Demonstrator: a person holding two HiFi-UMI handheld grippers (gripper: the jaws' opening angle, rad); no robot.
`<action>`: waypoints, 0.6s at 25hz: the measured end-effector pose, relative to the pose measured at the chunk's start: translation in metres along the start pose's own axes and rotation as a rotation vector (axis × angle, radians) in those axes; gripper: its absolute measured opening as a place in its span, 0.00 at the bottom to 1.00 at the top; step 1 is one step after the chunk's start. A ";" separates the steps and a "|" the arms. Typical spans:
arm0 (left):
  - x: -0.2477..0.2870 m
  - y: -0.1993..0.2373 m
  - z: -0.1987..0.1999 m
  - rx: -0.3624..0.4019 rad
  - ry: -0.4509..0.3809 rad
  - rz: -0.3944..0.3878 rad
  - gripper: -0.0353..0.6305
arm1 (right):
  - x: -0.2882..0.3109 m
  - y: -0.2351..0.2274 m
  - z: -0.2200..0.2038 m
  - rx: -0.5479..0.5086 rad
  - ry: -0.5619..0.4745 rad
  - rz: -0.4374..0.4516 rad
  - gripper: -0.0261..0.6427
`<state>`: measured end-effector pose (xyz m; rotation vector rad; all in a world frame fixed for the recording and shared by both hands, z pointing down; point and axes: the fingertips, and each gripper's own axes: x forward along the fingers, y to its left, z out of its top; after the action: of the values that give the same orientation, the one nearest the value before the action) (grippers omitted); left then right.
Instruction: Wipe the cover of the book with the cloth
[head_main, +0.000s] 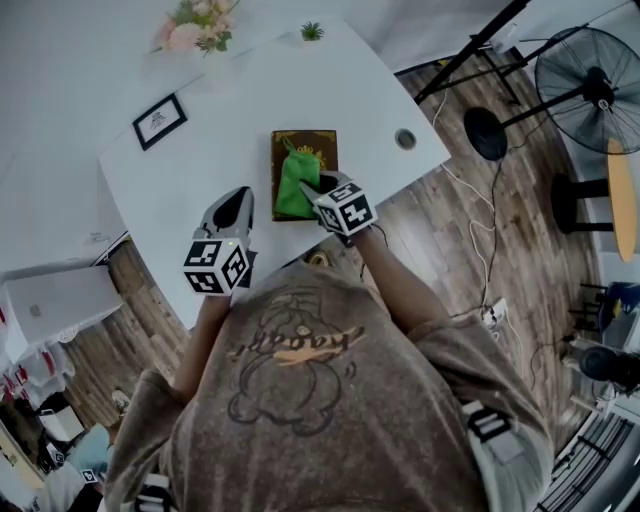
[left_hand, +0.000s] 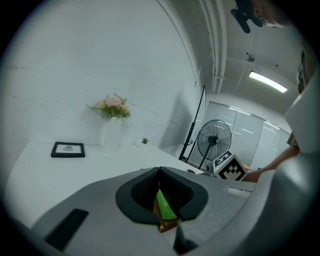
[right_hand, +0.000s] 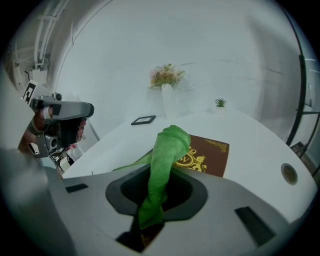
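Book (head_main: 312, 140) lies flat on the table (head_main: 190, 170), cloth (head_main: 292, 185) bunched on its cover. Right gripper (head_main: 312, 192) jaws pinch the cloth's end. Left gripper (head_main: 233, 205) jaws together, empty, beside the book. Suggest: lower the cloth flatter, sweep lightly lengthwise; left could steady the book.

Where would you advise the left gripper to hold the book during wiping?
Probably the far left corner of the book, coming from the left. It lies flat on the table, so only edges offer a pinch; the cloth, held by the right gripper, drapes its near left part, and the left gripper sits on that side.
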<state>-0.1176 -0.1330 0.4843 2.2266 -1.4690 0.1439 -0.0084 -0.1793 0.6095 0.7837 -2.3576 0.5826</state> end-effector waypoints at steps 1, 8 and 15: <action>0.001 -0.001 -0.001 -0.001 0.001 -0.003 0.06 | -0.003 -0.004 -0.002 0.007 -0.001 -0.008 0.15; 0.007 -0.009 -0.003 -0.002 0.012 -0.024 0.06 | -0.026 -0.031 -0.014 0.067 -0.017 -0.053 0.15; 0.011 -0.013 -0.006 -0.003 0.019 -0.034 0.06 | -0.044 -0.053 -0.022 0.096 -0.028 -0.087 0.15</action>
<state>-0.1006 -0.1356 0.4890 2.2404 -1.4193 0.1517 0.0636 -0.1886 0.6093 0.9378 -2.3218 0.6561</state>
